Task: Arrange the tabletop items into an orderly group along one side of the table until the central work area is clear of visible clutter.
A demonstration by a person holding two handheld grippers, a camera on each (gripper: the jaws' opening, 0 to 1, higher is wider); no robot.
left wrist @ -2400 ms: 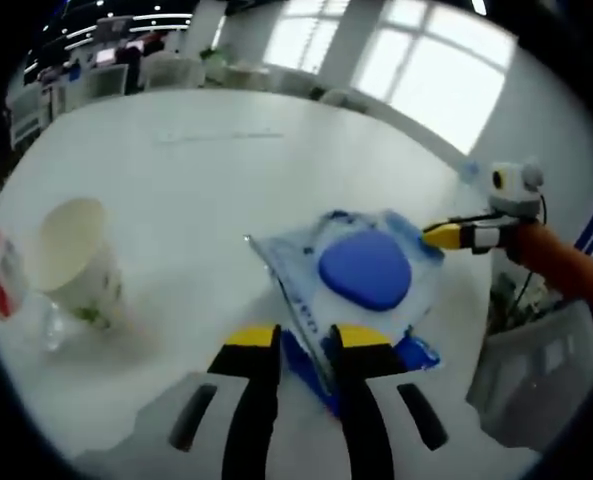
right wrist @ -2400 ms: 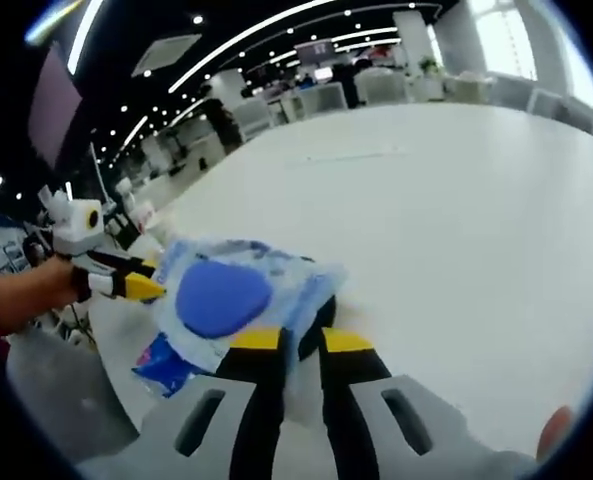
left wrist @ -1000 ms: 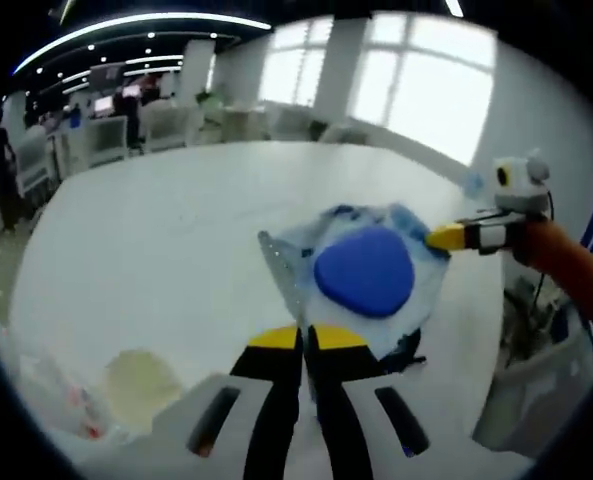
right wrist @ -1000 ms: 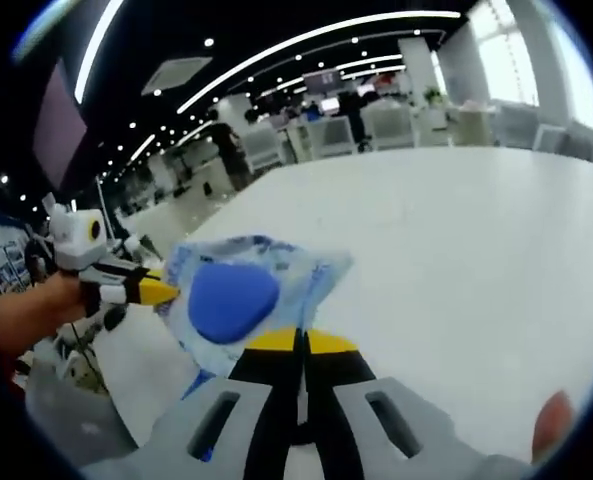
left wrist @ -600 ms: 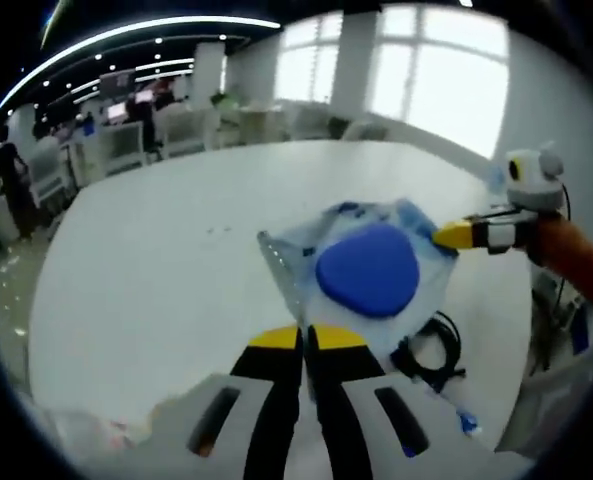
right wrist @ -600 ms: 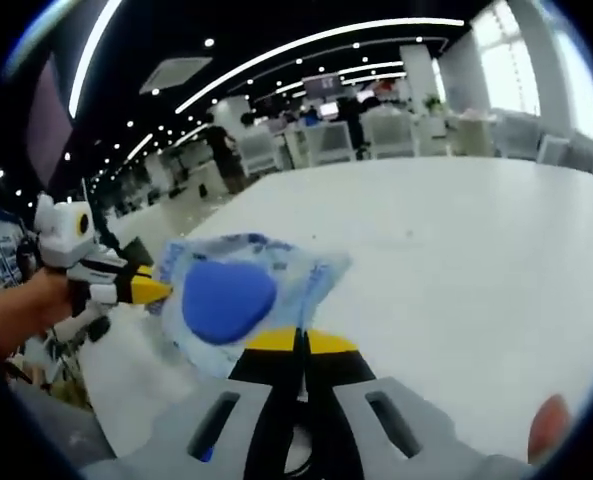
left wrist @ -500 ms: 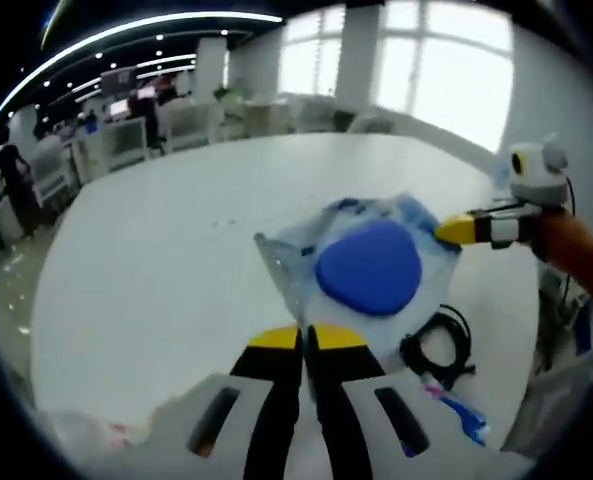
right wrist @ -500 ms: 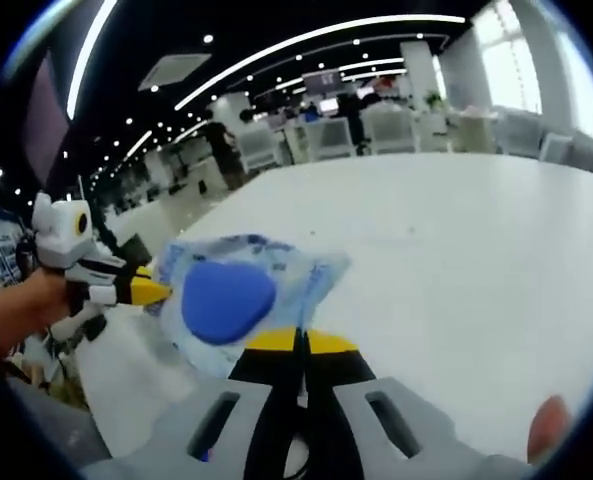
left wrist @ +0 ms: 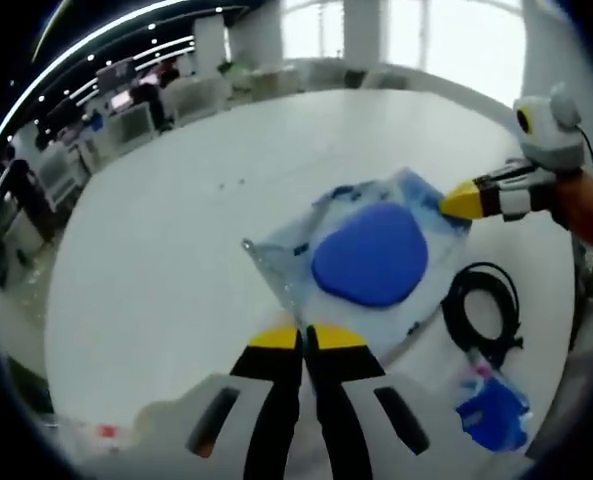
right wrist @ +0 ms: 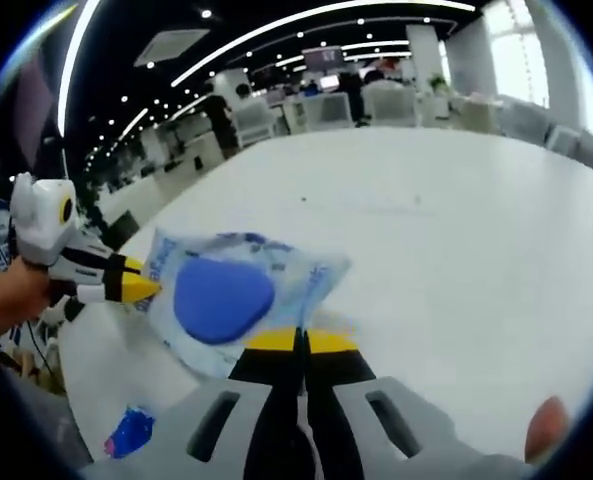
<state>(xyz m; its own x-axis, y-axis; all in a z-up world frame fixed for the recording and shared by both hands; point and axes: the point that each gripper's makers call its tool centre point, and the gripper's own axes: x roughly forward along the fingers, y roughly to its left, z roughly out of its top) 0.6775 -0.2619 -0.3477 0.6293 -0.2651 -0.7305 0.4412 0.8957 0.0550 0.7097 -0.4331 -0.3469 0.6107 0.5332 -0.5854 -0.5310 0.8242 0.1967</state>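
Clear crinkled plastic pouch with blue printing, enclosing a rounded blue pad (left wrist: 368, 257) (right wrist: 226, 293): being held above the round white table (left wrist: 176, 220) (right wrist: 456, 250), stretched between both tools. Left gripper (left wrist: 302, 338), yellow-tipped black jaws pressed together, is pinching the pouch's near corner in the left gripper view; the same tool is entering the right gripper view from the left (right wrist: 144, 288), its tip meeting the pouch's far edge. Right gripper (right wrist: 300, 342), jaws likewise closed tight, is clamping the opposite corner; in the left gripper view it is reaching in from the right (left wrist: 454, 200), a hand (left wrist: 588, 200) behind it partly cut off by the frame edge. How much film each jaw pair is gripping is hidden by the jaws themselves.

Black coiled cable (left wrist: 486, 312): lying on the table just below and beside the pouch.

Small blue packet (left wrist: 494, 415) (right wrist: 129, 432): lying near the cable, blurred, its printing unreadable, partly cut off in the right gripper view.

Background chairs and desks (right wrist: 376, 100): showing beyond the table, too blurred to itemise.
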